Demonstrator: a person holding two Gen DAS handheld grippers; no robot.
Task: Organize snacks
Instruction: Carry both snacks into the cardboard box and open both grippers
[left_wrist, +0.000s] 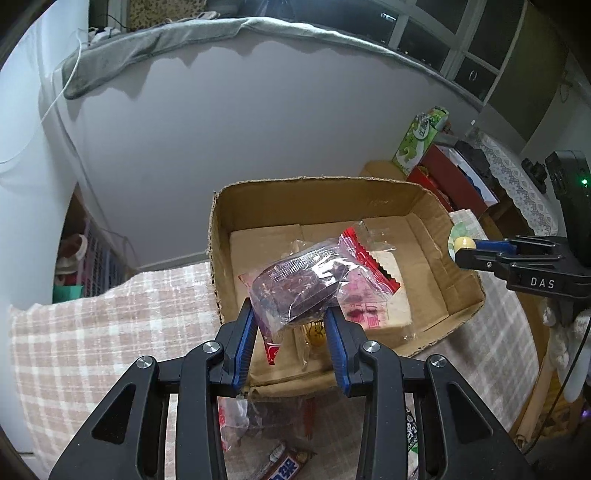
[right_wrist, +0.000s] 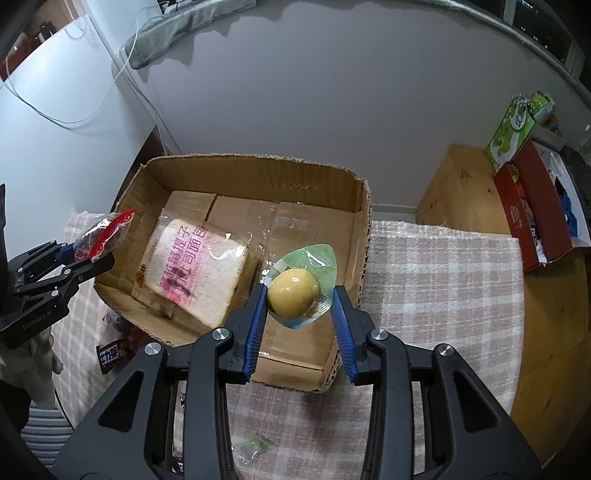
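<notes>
1. Holding a clear wrapper with a dark purple-brown snack (left_wrist: 299, 284), the left gripper (left_wrist: 291, 314) has its blue pads pressed on the packet's lower end, so the red-edged top juts forward over the near wall of the cardboard box (left_wrist: 221, 206). That grip looks chosen so the packet drops inside once the pads part.
2. Carrying a yellow jelly cup (right_wrist: 293, 291) with a pale green foil lid, the right gripper (right_wrist: 299, 306) has its left pad touching the cup; on the right side only the foil edge seems to reach the pad, so the hold looks light.
3. The cup hangs above the box's right half, likely to keep it apart from the wrapped bread slice (right_wrist: 195, 273) lying flat on the left of the floor.
4. Both snacks are raised over the box and neither is resting in it, so this reads as the moment of delivery, not yet release.
5. More snacks remain outside: a chocolate bar (right_wrist: 110, 356) lies on the checked cloth (right_wrist: 443, 280) just by the box's near-left corner, so the sorting seems only partly done.
6. A loose foil grip could let the cup tip or roll once it lands.
</notes>
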